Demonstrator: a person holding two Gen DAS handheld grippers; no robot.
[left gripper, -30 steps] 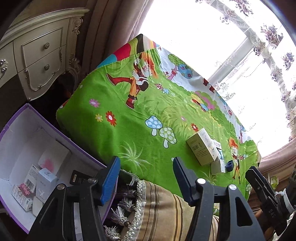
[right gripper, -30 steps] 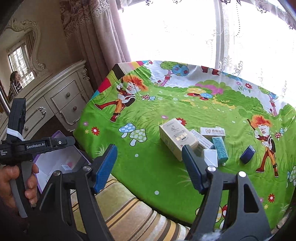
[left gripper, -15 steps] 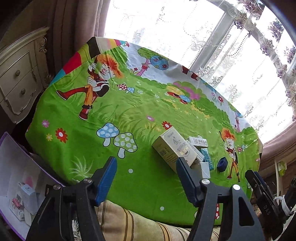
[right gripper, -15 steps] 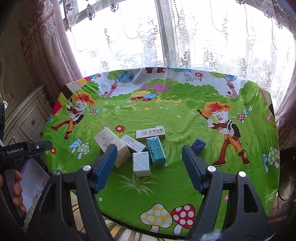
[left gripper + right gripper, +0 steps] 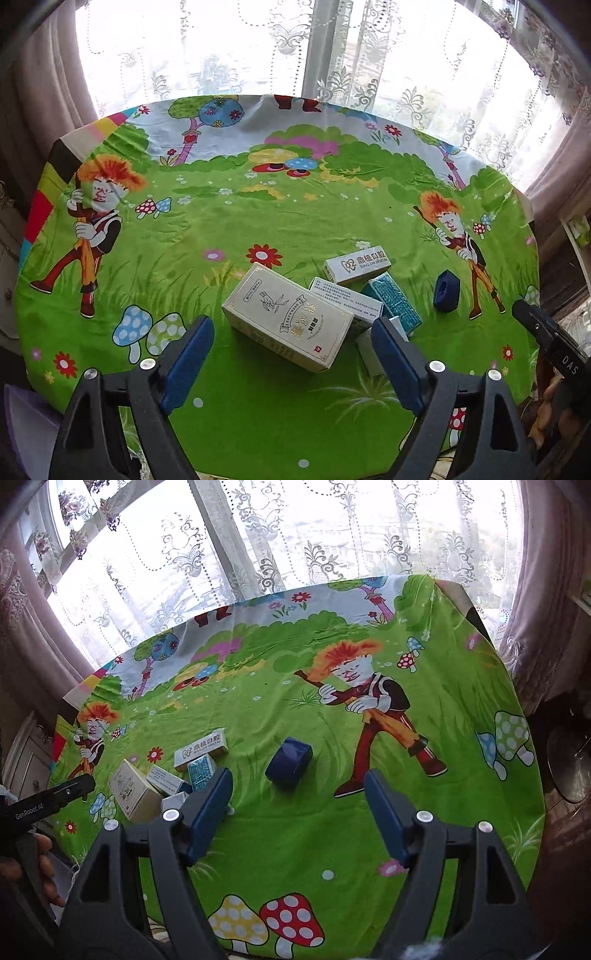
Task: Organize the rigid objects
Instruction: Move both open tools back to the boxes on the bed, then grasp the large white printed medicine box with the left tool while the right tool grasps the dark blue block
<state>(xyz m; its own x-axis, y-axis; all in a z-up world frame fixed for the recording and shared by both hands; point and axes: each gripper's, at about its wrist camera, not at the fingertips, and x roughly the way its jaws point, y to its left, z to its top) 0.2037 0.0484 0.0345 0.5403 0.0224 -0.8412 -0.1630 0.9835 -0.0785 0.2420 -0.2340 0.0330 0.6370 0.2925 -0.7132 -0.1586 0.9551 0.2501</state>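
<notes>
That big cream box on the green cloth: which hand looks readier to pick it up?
Probably the left. The cream box lies straight ahead of the open left claw, whose jaws have just been opening with nothing between them. The right claw faces the dark blue box.

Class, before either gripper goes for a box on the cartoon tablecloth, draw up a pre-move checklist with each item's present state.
1. Left gripper empty, jaws just opened wider: ok.
2. Right gripper open, nothing between the jaws: ok.
3. Large cream box unobstructed in front of the left gripper: ok.
4. Dark blue box standing apart from the cluster: ok.
5. Teal box clear of its neighbours: not ok, they crowd it.
6. Destination container in view: cannot tell.
</notes>
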